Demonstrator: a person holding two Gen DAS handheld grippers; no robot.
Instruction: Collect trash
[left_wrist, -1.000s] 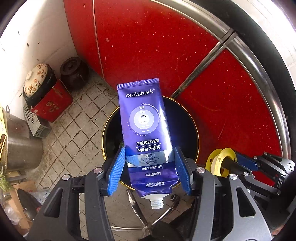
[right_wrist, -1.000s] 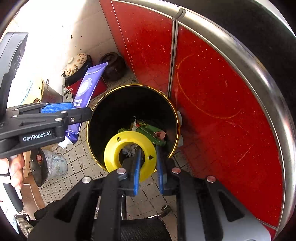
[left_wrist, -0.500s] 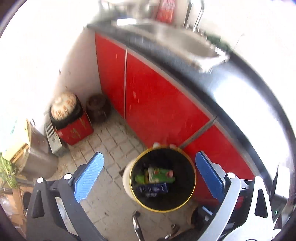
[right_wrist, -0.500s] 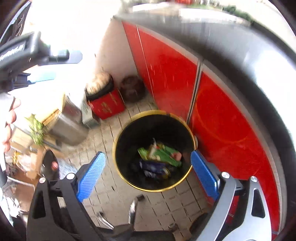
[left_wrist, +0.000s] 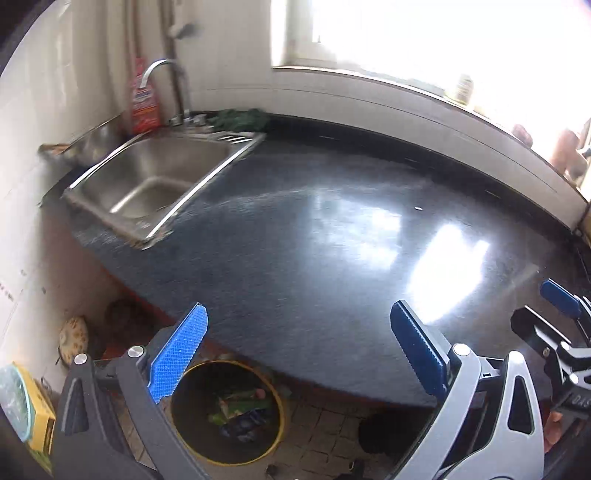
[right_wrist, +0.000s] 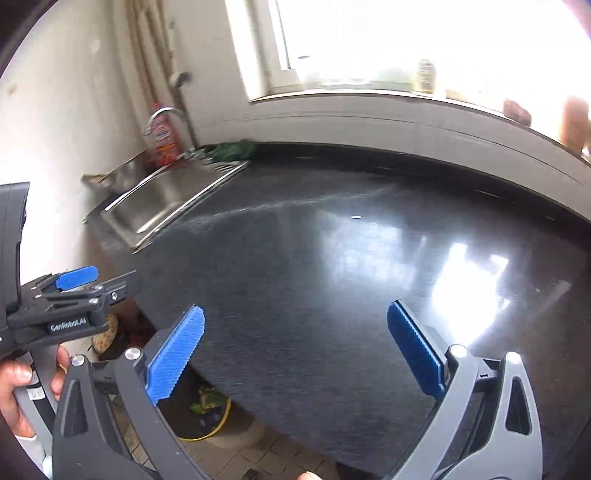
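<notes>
The countertop (left_wrist: 295, 240) spans the middle of both views. The sink (left_wrist: 147, 177) is set into its far left end, with the faucet (left_wrist: 162, 74) behind the basin and a bottle (left_wrist: 144, 107) just left of the faucet. A cloth (left_wrist: 240, 118) lies behind the sink's right corner. The window sill (right_wrist: 369, 96) runs behind the countertop. The trash bin (left_wrist: 225, 410) stands on the floor below the countertop's near edge — with trash (left_wrist: 236, 410) lying inside it.

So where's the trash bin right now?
The trash bin stands on the tiled floor below the dark countertop's front edge, low in the left wrist view, beneath the sink end.
</notes>
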